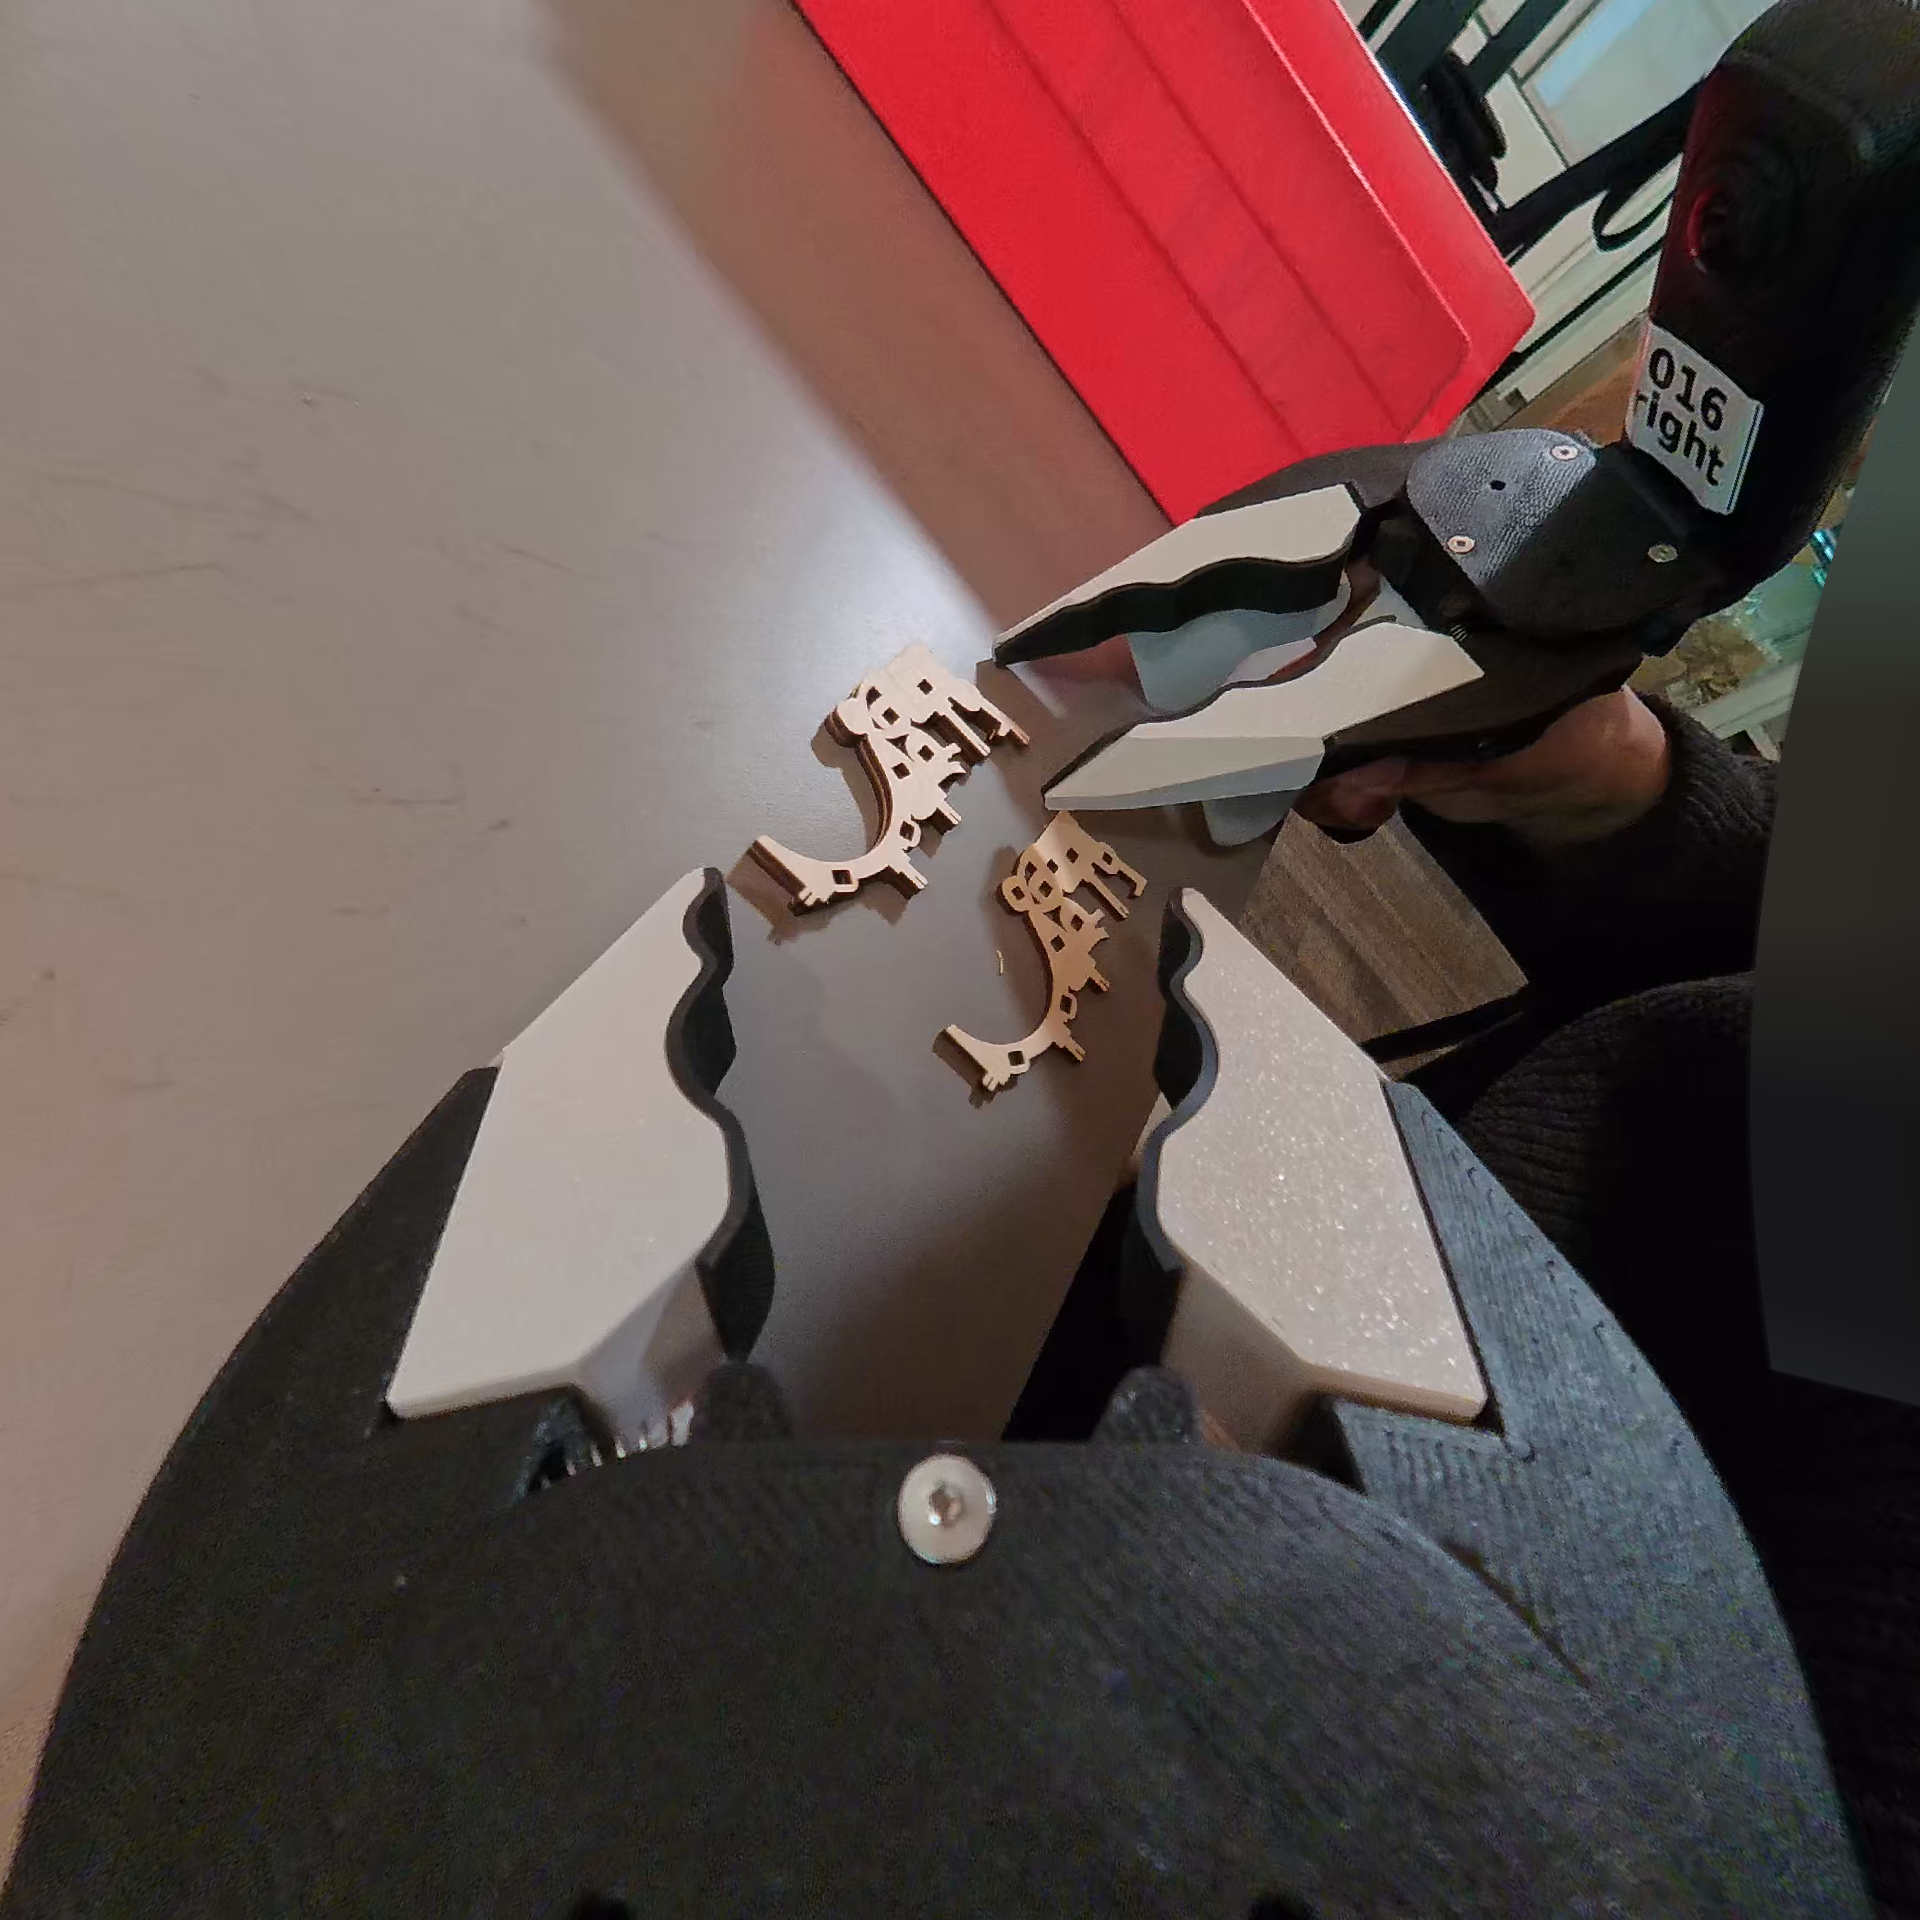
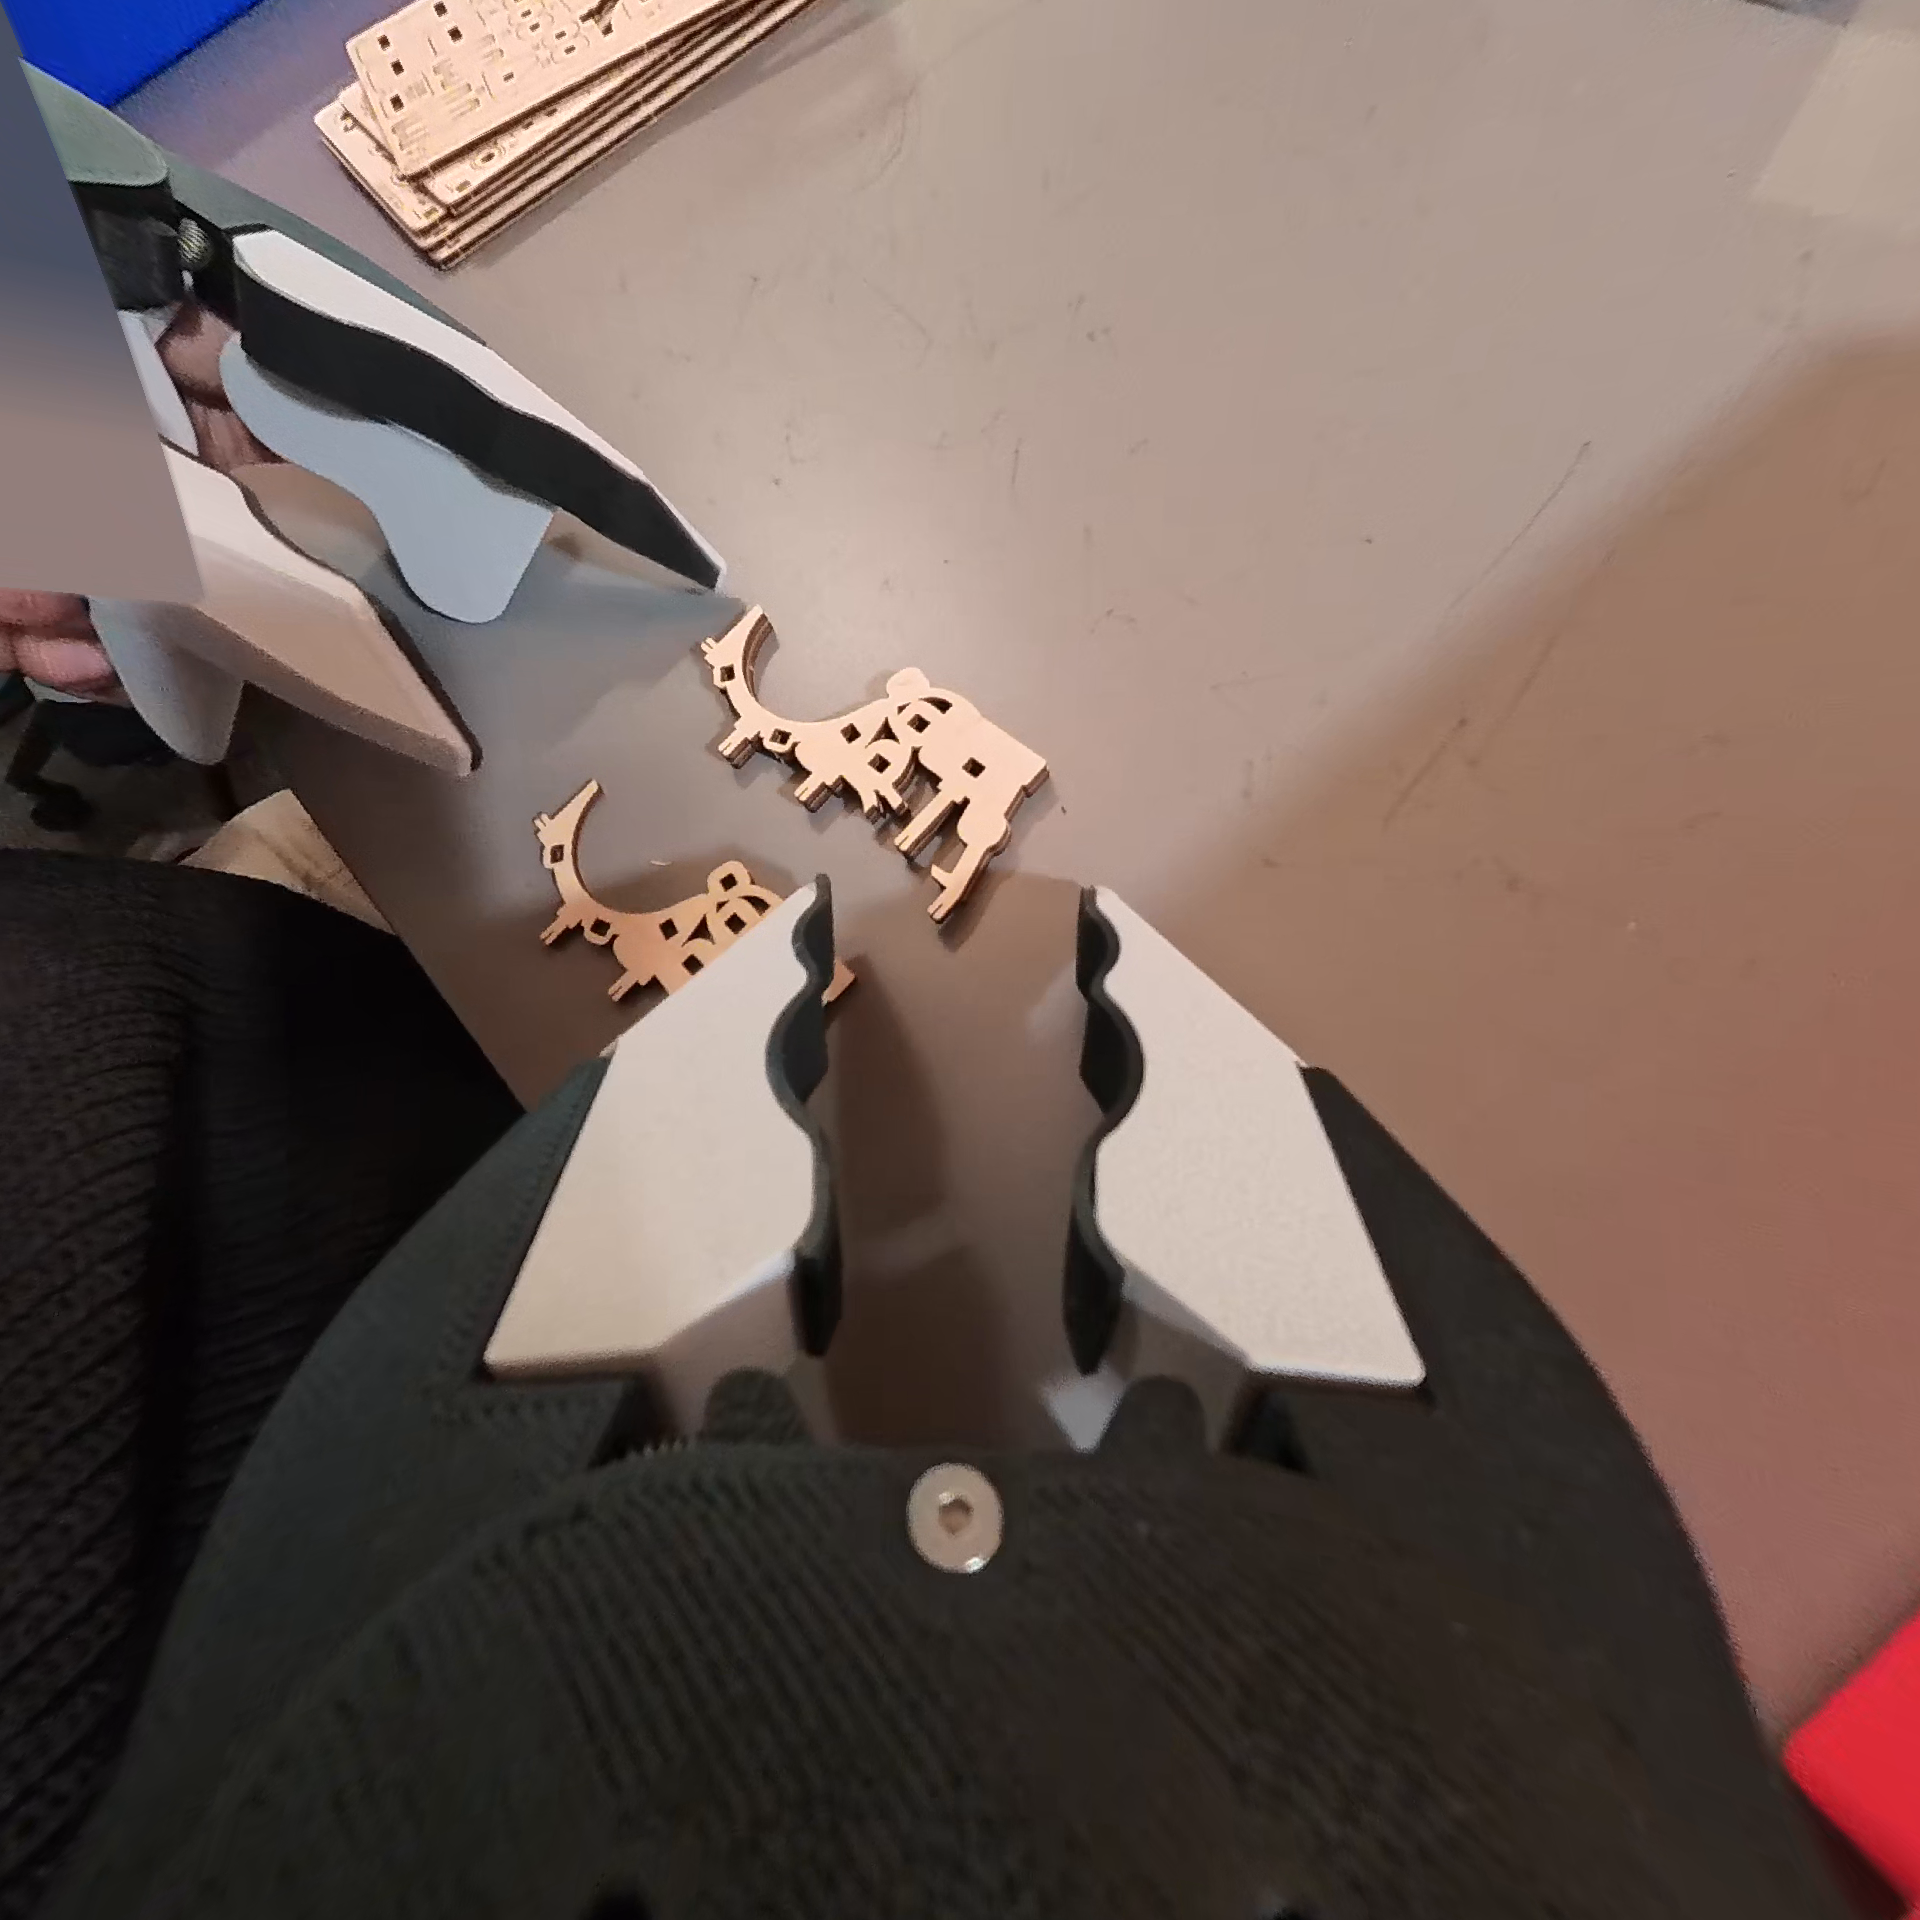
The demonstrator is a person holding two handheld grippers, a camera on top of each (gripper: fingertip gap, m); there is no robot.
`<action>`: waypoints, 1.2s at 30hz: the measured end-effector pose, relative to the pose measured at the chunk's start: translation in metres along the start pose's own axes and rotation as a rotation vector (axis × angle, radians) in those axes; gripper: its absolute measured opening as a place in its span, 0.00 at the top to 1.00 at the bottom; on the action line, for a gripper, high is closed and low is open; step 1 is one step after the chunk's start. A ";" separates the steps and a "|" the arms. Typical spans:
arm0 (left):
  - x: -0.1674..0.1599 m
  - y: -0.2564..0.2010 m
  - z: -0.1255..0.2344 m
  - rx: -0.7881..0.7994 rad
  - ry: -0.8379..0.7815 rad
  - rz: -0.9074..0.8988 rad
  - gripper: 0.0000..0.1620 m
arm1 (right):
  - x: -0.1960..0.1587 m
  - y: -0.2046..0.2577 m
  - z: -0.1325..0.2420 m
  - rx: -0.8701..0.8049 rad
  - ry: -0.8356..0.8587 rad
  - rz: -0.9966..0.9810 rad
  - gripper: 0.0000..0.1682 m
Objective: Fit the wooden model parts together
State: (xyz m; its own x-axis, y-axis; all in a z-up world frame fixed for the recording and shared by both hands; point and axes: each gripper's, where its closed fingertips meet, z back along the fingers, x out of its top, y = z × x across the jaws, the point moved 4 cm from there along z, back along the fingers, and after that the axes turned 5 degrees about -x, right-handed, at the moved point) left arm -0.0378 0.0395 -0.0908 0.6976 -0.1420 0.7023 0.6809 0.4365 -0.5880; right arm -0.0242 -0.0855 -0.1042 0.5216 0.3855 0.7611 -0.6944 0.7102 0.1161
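Our left gripper (image 1: 940,914) and right gripper (image 2: 951,894) hover with fingers released, empty. Just beyond, on the counter (image 2: 1351,468), lie a single wooden piece (image 1: 1049,951) and a stacked set (image 1: 904,774), apart. They look light, thin, brittle; we'd pinch the solid body edges.

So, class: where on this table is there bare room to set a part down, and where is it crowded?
Free: the bare table beyond the thicker wooden piece, right of the stacked wooden sheets. Crowded: the near edge, where both pieces, including the thin one, lie between the left hand-held gripper and the right hand-held gripper.
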 end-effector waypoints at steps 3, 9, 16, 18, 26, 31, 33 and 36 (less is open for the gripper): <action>0.000 0.001 0.001 -0.001 -0.004 0.003 0.50 | 0.000 0.000 0.000 0.003 -0.002 -0.003 0.73; 0.000 0.001 0.001 0.001 -0.005 -0.004 0.50 | -0.001 -0.001 0.001 0.009 0.000 0.003 0.75; 0.001 0.002 0.001 0.000 -0.007 -0.010 0.51 | -0.002 -0.003 0.001 0.001 0.004 0.013 0.78; 0.001 0.002 0.001 -0.002 -0.009 -0.009 0.51 | -0.002 -0.003 0.002 -0.004 0.005 0.018 0.78; 0.001 0.003 0.001 -0.004 -0.011 -0.006 0.52 | -0.003 -0.008 0.002 -0.071 0.014 0.093 0.79; 0.001 0.003 0.001 -0.005 -0.012 -0.006 0.52 | -0.004 -0.009 0.002 -0.088 0.016 0.116 0.80; 0.001 0.003 0.001 -0.006 -0.012 -0.006 0.52 | -0.004 -0.009 0.002 -0.088 0.015 0.113 0.80; 0.002 0.003 0.001 -0.008 -0.013 -0.003 0.52 | -0.004 -0.010 0.002 -0.091 0.013 0.114 0.80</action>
State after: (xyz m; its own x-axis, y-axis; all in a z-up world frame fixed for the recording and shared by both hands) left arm -0.0352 0.0414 -0.0908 0.6922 -0.1315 0.7096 0.6851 0.4287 -0.5889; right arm -0.0202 -0.0946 -0.1070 0.4491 0.4737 0.7576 -0.7017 0.7118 -0.0291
